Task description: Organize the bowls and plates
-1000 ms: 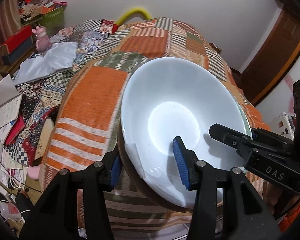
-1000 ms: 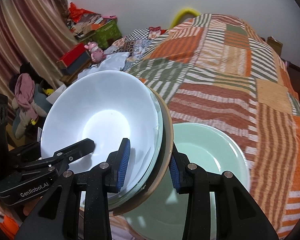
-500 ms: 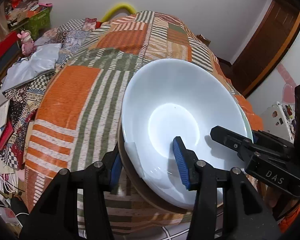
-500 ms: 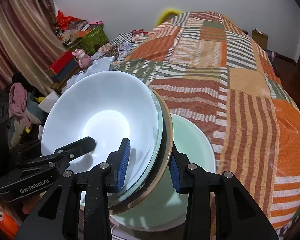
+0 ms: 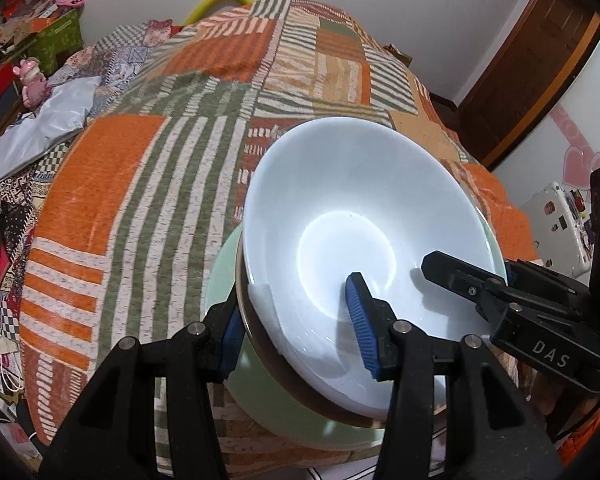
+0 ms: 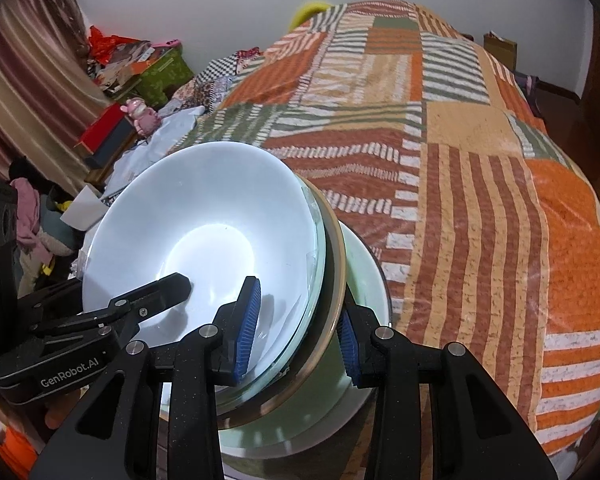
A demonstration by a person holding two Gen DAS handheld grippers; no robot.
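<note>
A white bowl [image 5: 360, 216] [image 6: 204, 232] sits nested in a clear glass bowl [image 6: 318, 240] and a tan-rimmed dark bowl [image 5: 242, 292] [image 6: 338, 248]. This stack is tilted and held between both grippers. My left gripper [image 5: 296, 328] is shut on the stack's near-left rim, one pad inside the white bowl and one outside. My right gripper [image 6: 298, 336] is shut on the opposite rim in the same way. Each gripper also shows in the other's view: the right gripper [image 5: 460, 276] and the left gripper [image 6: 152, 296]. A pale green dish [image 5: 220, 272] [image 6: 364, 272] lies on the bed just under the stack.
A striped orange, green and brown patchwork bedspread [image 5: 140, 200] [image 6: 480, 200] covers the bed. Clutter lies to the left: a pink toy [image 5: 30, 80], a green box [image 6: 162, 72], a red box [image 6: 104, 128]. A wooden door [image 5: 540, 60] stands at the back right.
Both grippers carried the bowl stack sideways across the bed and slightly down. The green dish, earlier off to one side, now lies mostly beneath the stack. The grips are unchanged.
</note>
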